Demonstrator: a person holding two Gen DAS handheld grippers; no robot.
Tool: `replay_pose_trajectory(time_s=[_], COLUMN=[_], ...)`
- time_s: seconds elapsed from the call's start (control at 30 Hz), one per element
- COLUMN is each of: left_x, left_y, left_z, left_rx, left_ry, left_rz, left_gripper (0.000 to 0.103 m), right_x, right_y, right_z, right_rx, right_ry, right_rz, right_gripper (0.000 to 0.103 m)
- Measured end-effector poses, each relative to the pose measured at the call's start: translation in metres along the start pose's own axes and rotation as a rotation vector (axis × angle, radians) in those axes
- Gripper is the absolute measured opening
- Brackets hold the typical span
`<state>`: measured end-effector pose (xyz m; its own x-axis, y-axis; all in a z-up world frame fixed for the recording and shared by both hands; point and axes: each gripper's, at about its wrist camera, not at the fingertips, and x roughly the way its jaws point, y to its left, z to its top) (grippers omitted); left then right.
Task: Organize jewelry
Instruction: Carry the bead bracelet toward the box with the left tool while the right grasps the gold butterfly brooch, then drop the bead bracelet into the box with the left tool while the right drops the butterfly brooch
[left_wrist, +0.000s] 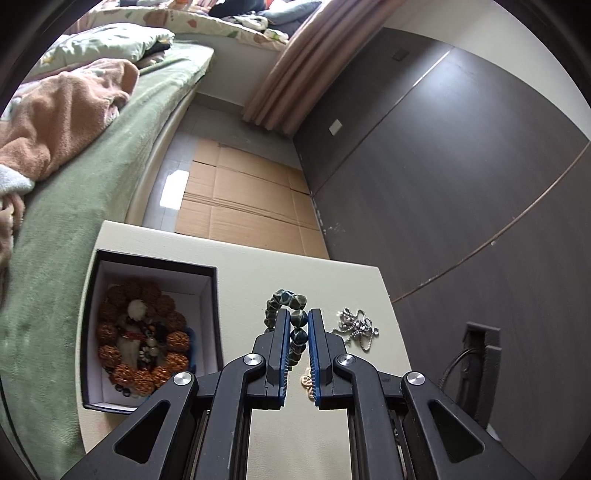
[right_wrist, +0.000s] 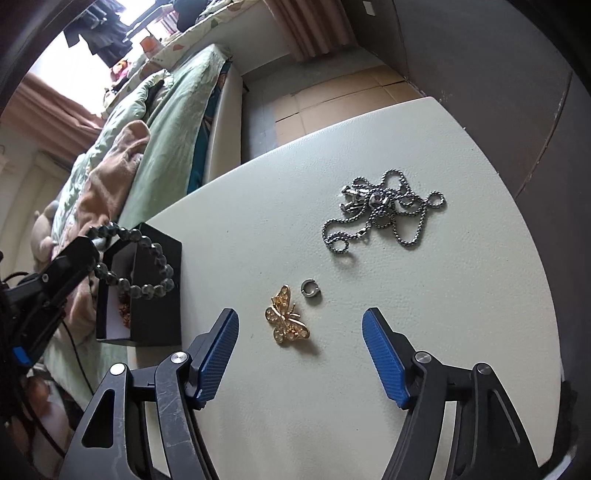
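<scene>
Left gripper (left_wrist: 298, 321) clamped on one dark bead bracelet (left_wrist: 286, 301), raised beside one black box (left_wrist: 155, 266) at the tabletop (right_wrist: 424, 314) left edge; right gripper (right_wrist: 301, 328) spread wide over one gold butterfly brooch (right_wrist: 286, 320), one ring (right_wrist: 310, 287), one chain (right_wrist: 380, 210).

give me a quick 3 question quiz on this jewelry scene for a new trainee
1. True or false: the left tool is shut on the dark bead bracelet.
2. Which item lies nearest the gold butterfly brooch on the table? A) silver chain necklace B) small silver ring C) black box
3. Fill in: the right tool is ____ and holds nothing.

Key:
1. True. Its pads clamp the beads, and the right wrist view shows the bracelet hanging lifted in front of the box.
2. B. The ring sits just beside the brooch, apart from it.
3. open
</scene>
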<state>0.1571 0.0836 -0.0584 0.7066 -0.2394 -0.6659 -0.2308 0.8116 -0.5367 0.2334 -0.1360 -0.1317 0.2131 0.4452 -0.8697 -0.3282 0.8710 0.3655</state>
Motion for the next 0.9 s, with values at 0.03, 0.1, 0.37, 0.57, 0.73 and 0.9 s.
replay_pose_trajectory(time_s=[0.03,0.1,0.37,0.57,0.73,0.9], left_x=[-0.002,-0.007,-0.023,-0.037,-0.055,-0.063], left_y=[0.003,0.006,0.017,0.028,0.039,0.055], left_z=[0.001,0.001,0.0,-0.001,0.001,0.006], left_rx=[-0.006,-0.014,-0.03,-0.062,-0.092,-0.147], left_ry=[-0.004,-0.013,-0.031,-0.057,-0.122,-0.159], left_rz=[0.0,0.002,0.009,0.016,0.04,0.006], left_gripper=[0.01,0.01,0.01,0.01,0.01,0.01], right_x=[0.003,0.011,0.026,0.025,0.008,-0.009], right_y=[0.003,0.01,0.024,0.018,0.015,0.025], right_z=[-0.001,-0.002,-0.008,-0.008,-0.01,-0.014], right_rx=[-0.013,-0.04,-0.078,-0.024,0.024,0.016], right_ry=[0.008,0.028,0.053,0.036,-0.009,-0.052], right_rz=[-0.006,-0.018,-0.047,-0.024,0.053,0.126], right_gripper=[0.067,0.062,0.024,0.014,0.014,0.014])
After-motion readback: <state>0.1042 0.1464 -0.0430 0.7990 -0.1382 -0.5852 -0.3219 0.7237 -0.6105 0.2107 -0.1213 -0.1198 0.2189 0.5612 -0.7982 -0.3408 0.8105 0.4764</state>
